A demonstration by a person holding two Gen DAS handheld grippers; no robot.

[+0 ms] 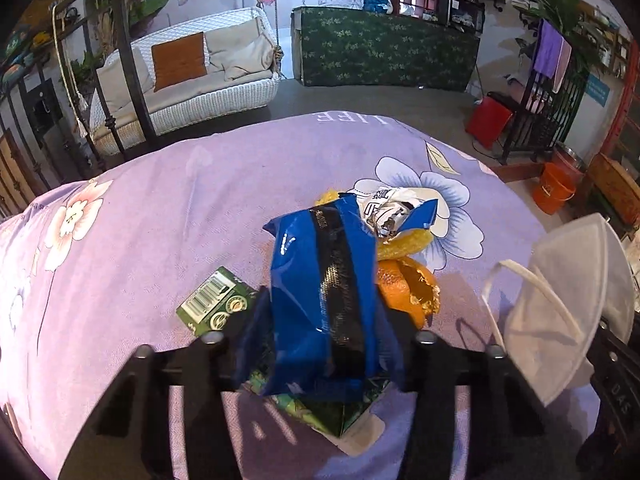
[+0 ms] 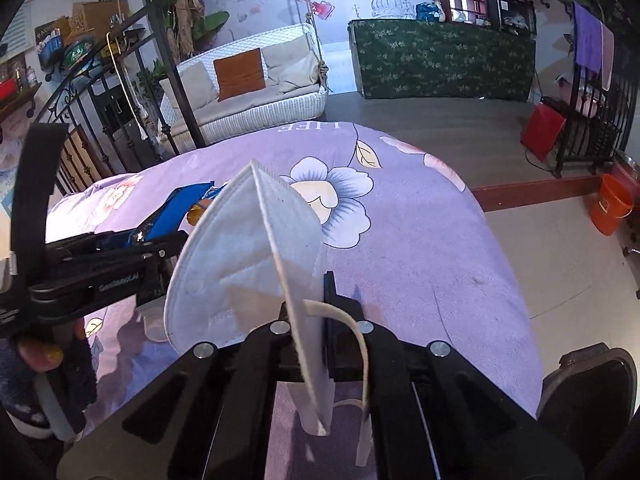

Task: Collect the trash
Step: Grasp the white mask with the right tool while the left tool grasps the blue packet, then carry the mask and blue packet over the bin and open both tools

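My left gripper is shut on a blue snack wrapper and holds it above the purple flowered tablecloth. Under and behind it lie an orange peel, a crumpled white wrapper, a yellow scrap and a green carton. My right gripper is shut on a white face mask, held upright; the mask also shows at the right of the left wrist view. The left gripper with the blue wrapper shows at the left of the right wrist view.
The table edge drops off to the right and far side. A dark bin stands at the lower right beside the table. An orange bucket, a red box and a white wicker swing sofa stand on the floor beyond.
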